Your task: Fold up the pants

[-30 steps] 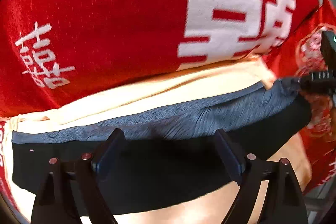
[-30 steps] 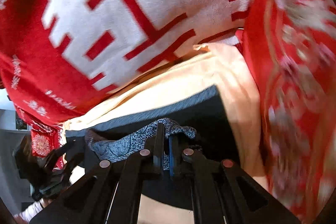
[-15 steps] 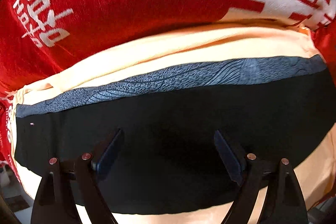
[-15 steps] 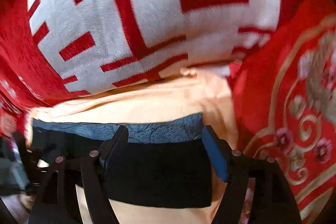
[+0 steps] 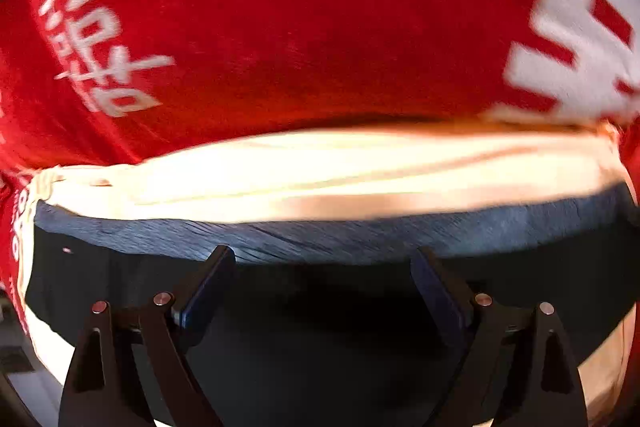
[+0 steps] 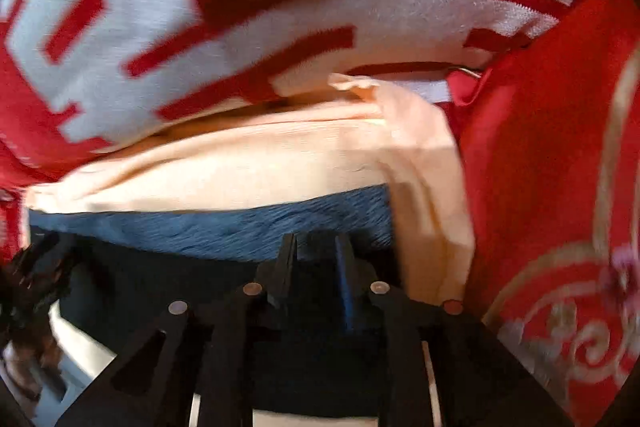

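Observation:
The pants (image 5: 320, 307) are black with a blue-grey patterned band (image 5: 360, 235) along their far edge. They lie flat on a cream cloth (image 5: 320, 171). My left gripper (image 5: 322, 279) is open and hovers over the black cloth near the band, holding nothing. In the right wrist view the pants (image 6: 160, 279) show with the blue band (image 6: 200, 227) near their right end. My right gripper (image 6: 316, 267) has its jaws nearly together over the black cloth just below the band; whether cloth is pinched between them is not clear.
A red blanket with white characters (image 5: 280, 27) lies behind the cream cloth (image 6: 280, 163). A red cloth with gold patterns (image 6: 560, 227) lies to the right. The left gripper's dark body shows blurred at the left edge of the right wrist view.
My right gripper's jaws, open half a second ago, have closed nearly together over the pants by the band. My left gripper stays open and has shifted a little; the view is blurred.

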